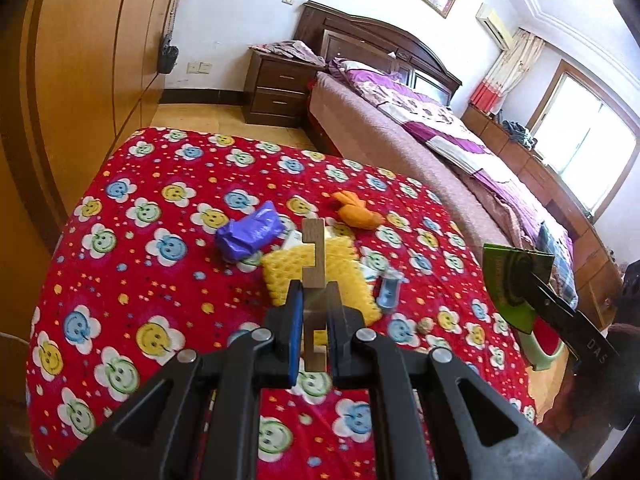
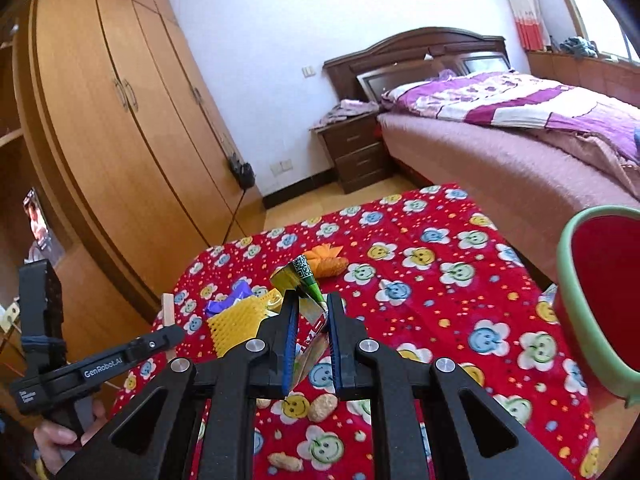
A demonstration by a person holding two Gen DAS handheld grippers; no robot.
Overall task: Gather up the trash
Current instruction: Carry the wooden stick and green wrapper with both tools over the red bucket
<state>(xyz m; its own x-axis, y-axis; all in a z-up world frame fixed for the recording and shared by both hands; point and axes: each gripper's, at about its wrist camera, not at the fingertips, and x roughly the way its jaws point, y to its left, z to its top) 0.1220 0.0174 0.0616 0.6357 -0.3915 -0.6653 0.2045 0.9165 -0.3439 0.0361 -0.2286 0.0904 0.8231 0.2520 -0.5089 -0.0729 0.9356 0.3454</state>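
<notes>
My left gripper (image 1: 313, 300) is shut on a notched wooden piece (image 1: 313, 256) and holds it upright above the red smiley-flower tablecloth (image 1: 140, 264). My right gripper (image 2: 313, 308) is shut on a green and gold foil wrapper (image 2: 300, 278), which also shows in the left wrist view (image 1: 512, 284). On the cloth lie a yellow foam net (image 1: 288, 272), a crumpled purple wrapper (image 1: 250, 234), an orange peel (image 1: 358, 210) and a small blue-grey item (image 1: 389, 290). The red bin with a green rim (image 2: 600, 292) stands off the table's right side.
Peanut shells (image 2: 322, 406) lie on the cloth near the right gripper. A bed (image 2: 520, 148) and nightstand (image 2: 356, 152) stand behind the table. A wooden wardrobe (image 2: 120, 120) fills the left. The left gripper's handle (image 2: 100, 364) is at the table's left edge.
</notes>
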